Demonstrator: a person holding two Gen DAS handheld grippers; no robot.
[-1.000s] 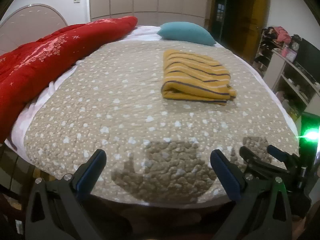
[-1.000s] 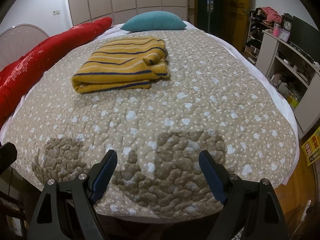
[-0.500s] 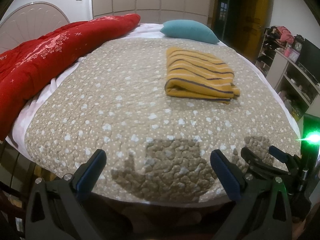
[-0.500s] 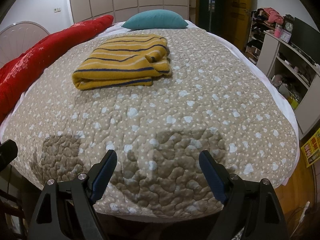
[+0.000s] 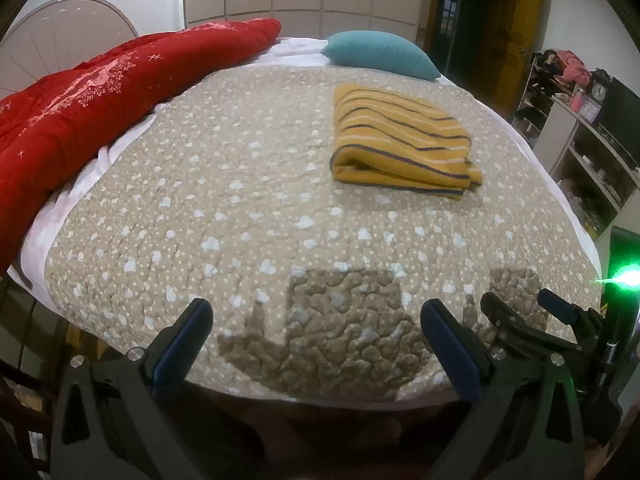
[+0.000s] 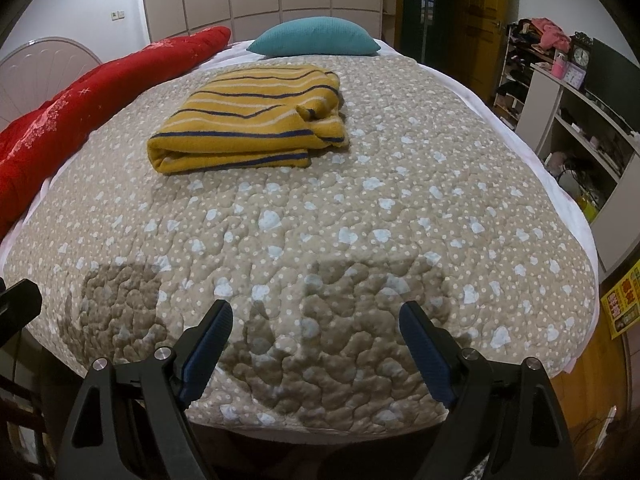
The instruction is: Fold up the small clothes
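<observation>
A: Lying folded on the bed (image 5: 224, 208), the yellow striped top (image 5: 400, 144) sits toward the far end, nearer the right edge than the left, with its thick folded edge facing the near end.

B: And from the right wrist camera?

A: The same top (image 6: 248, 128) shows as a flat packet, a small flap of cloth bunched at its right side. It rests on the beige dotted quilt (image 6: 360, 220), well apart from both tools.

B: What do the fingers hold?

A: Nothing. The left gripper (image 5: 318, 344) has its blue-padded fingers (image 5: 184, 344) spread wide over the near edge of the bed, with only quilt between them. The right gripper (image 6: 316, 352) is released the same way, its pads (image 6: 424, 352) far apart and bare.

B: Does either touch the cloth?

A: No; both hang above the near edge, and their shadows fall on the quilt just ahead of them. In the left view the right tool (image 5: 532, 328) shows just beside the left one, near the right corner.

B: What else is on the bed?

A: A teal pillow (image 5: 380, 54) lies at the far end, beyond the top, and a red duvet (image 5: 100, 104) is heaped along the left edge. A shelf unit (image 6: 580, 128) stands off the right side.
</observation>
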